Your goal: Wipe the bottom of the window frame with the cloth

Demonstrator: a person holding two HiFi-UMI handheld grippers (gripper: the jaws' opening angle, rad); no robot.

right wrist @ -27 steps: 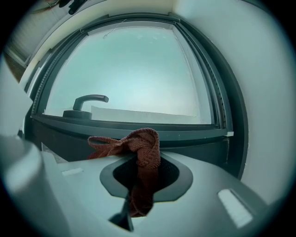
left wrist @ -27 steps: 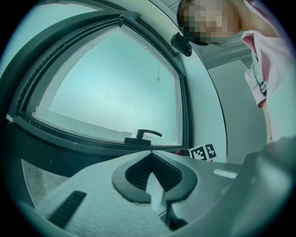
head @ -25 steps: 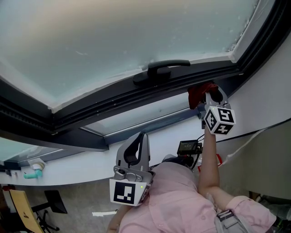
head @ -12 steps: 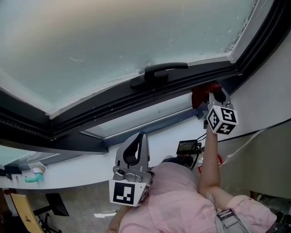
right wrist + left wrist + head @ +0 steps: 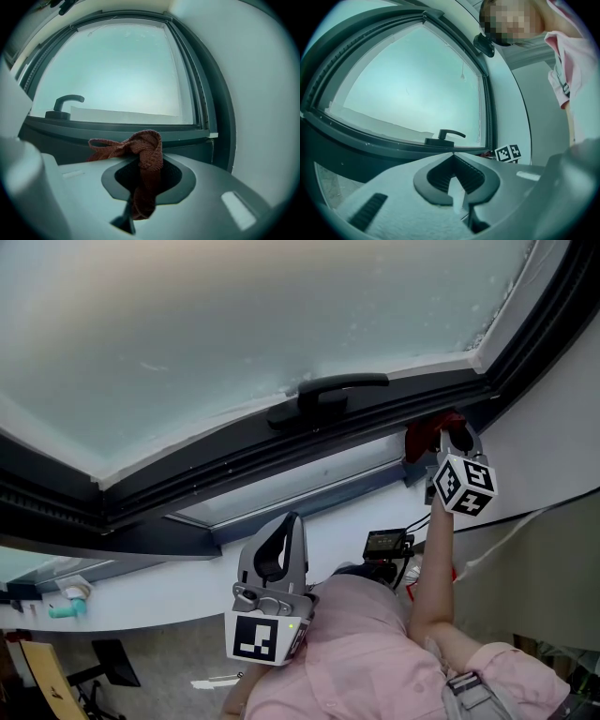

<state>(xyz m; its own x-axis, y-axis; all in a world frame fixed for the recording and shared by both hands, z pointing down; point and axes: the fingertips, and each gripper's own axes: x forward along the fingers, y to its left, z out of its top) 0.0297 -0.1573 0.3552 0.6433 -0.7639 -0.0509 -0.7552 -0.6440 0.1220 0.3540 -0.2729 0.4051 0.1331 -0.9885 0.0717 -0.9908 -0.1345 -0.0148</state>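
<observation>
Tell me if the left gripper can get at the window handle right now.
Probably yes: nothing stands between the left gripper and the window handle, though its jaws are shut and it sits well below.

Soft, bright daylight comes through the milky window glass [image 5: 234, 324], so the window frame [image 5: 281, 442] under it looks nearly black. Both gripper views are round and bent at the edges with black corners, tinted green. The close jaws are blurry, while the cloth [image 5: 146, 157] looks sharp.
</observation>
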